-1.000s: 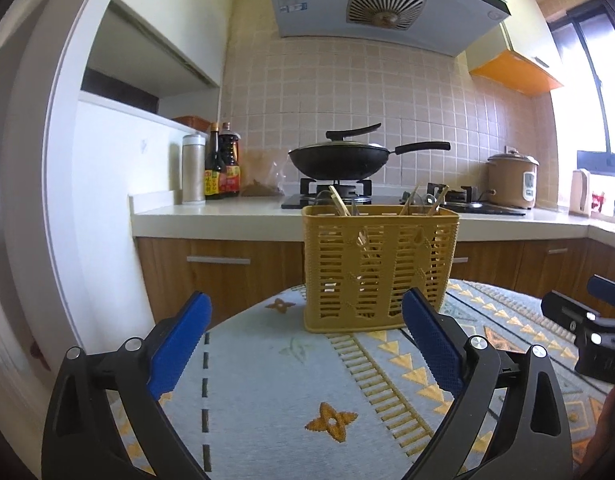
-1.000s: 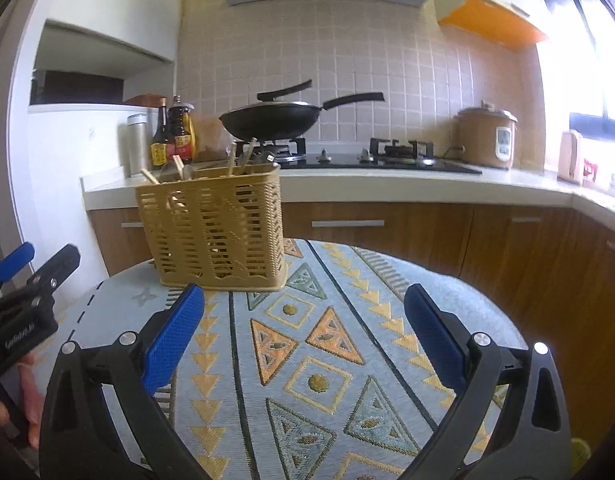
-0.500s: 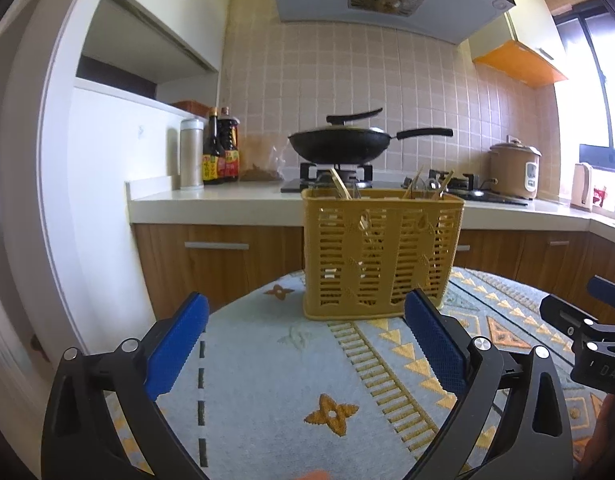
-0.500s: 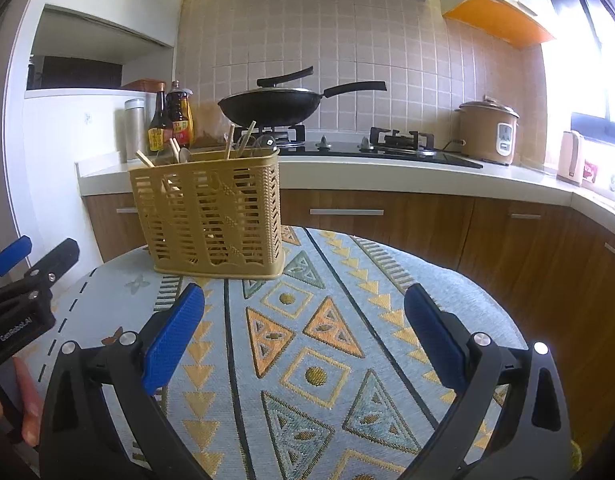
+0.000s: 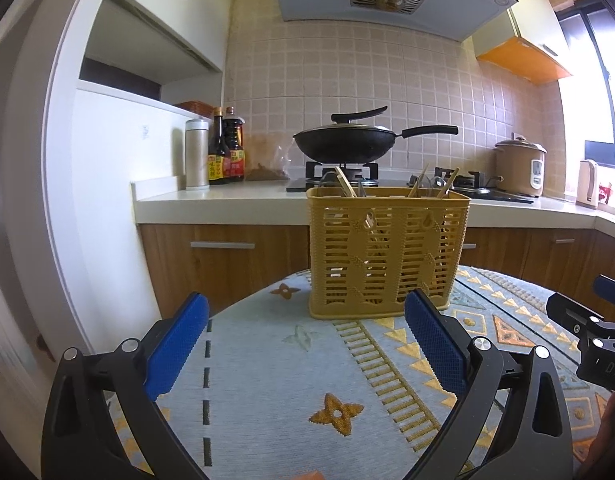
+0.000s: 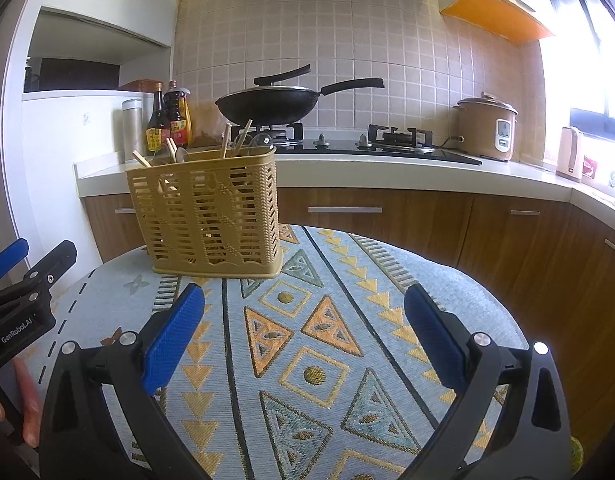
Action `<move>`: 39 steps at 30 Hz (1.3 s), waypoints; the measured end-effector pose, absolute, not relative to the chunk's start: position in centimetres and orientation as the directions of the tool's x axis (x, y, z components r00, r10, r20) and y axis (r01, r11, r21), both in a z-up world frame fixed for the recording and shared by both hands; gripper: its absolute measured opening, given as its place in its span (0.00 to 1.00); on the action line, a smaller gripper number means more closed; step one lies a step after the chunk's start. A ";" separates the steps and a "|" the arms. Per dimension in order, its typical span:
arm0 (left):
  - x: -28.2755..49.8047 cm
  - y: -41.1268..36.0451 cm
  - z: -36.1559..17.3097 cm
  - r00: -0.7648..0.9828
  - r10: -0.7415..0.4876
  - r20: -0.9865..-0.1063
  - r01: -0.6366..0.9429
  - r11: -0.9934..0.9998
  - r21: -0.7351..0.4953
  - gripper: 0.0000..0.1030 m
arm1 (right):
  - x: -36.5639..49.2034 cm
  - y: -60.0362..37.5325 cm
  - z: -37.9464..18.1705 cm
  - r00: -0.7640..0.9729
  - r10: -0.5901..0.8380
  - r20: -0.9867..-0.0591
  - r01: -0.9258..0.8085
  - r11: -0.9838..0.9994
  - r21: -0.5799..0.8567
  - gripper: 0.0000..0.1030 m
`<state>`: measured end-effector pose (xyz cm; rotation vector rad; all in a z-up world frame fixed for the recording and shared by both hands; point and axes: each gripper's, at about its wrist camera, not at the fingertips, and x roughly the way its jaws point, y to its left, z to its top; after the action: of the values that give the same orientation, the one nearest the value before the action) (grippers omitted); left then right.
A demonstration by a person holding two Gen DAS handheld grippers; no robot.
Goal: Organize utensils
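On table, upright basket (image 5: 387,256), chopsticks (image 5: 447,184) leaning

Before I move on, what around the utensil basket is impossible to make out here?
- Utensil basket contents: slatted walls hide all but tips, both views.
- Spoon bowls: glare-blurred, count unclear, right wrist view.
- Left gripper: cut off by the right wrist view's edge.

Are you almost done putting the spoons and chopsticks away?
It looks nearly done. Chopsticks and spoons already stand in the yellow utensil basket on the patterned tablecloth. Nothing is in hand: the left gripper and right gripper are both open and empty. I see no loose utensils on the cloth, so little seems left, though parts of the table are out of view.
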<state>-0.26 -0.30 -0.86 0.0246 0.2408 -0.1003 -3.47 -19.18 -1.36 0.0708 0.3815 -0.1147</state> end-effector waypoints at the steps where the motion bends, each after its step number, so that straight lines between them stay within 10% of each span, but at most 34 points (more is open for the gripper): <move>1: -0.3 -0.3 -0.9 0.966 -0.097 -0.240 0.103 0.995 0.014 0.92 | -3.5 -19.2 -1.4 0.922 -0.099 -0.375 0.125 0.991 0.046 0.93; 39: -0.1 -0.4 -0.9 0.962 -0.101 -0.253 0.110 0.994 0.020 0.93 | -3.0 -19.0 -1.6 0.916 -0.103 -0.388 0.138 0.988 0.064 0.93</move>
<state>-0.06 -0.44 -0.86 0.0342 0.2548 -0.1070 -3.03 -19.00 -1.56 0.0903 0.3943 -0.1237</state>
